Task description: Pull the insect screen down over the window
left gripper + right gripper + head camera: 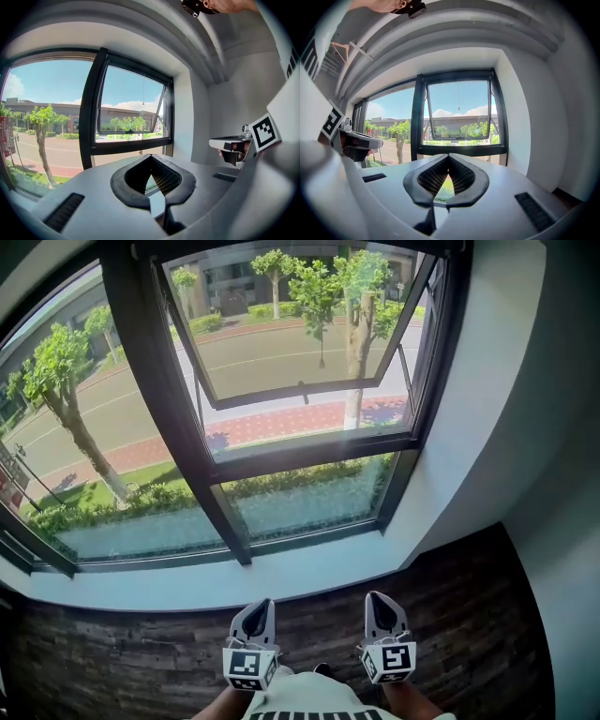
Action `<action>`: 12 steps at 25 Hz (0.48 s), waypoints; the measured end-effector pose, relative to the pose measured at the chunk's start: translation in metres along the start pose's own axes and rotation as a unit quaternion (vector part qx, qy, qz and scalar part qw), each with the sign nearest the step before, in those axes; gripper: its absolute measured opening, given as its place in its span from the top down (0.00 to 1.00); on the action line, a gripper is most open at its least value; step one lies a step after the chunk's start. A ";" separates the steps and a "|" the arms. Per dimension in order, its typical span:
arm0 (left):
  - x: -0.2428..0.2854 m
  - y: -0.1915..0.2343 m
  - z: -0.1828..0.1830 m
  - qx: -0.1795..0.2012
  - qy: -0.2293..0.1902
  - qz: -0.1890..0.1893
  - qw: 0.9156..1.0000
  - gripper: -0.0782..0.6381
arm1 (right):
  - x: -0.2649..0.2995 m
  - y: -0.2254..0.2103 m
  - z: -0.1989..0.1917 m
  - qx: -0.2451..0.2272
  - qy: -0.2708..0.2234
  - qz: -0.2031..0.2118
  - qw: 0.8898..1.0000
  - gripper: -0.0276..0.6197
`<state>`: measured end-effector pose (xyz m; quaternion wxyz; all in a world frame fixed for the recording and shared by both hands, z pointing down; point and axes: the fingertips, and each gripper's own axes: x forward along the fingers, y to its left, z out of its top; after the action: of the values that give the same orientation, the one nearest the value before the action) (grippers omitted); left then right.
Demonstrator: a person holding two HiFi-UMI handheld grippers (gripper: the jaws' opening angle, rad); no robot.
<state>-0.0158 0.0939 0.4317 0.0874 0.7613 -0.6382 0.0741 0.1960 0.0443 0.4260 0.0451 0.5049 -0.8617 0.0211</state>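
1. The left gripper [260,607] and the right gripper [377,604] are both squeezed shut, with nothing in them. They sit side by side, well back from the window [314,444].
2. The insect screen is not down yet. I can't see it in any view. I think it is rolled up at the top of the window.
3. A thin cord [458,96] hangs down from the top middle of the window. It may be the pull for the screen, but I can't be sure.
4. I think the screen is light, thin and soft, so it could rip. It is best to grab the cord or a stiff bottom bar, not the net, and pull slow and straight.
5. Only the two gripper views show the cord and the ceiling [487,33]. Only the head view shows the white sill [281,582] and the dark floor [122,652].
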 end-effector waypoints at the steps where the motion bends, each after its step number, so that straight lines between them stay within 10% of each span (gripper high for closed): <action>1: 0.008 0.006 0.007 0.002 0.004 0.004 1.000 0.87 | 0.009 -0.004 0.006 -0.002 0.002 0.001 1.000 0.95; 12: 0.145 0.079 0.070 0.067 0.020 -0.024 0.997 0.87 | 0.159 -0.028 0.060 -0.088 -0.008 0.014 0.996 0.95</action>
<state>-0.0687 -0.0742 0.3991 0.0505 0.7789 -0.6114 0.1303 0.1397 -0.1120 0.3816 0.0818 0.4868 -0.8677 -0.0582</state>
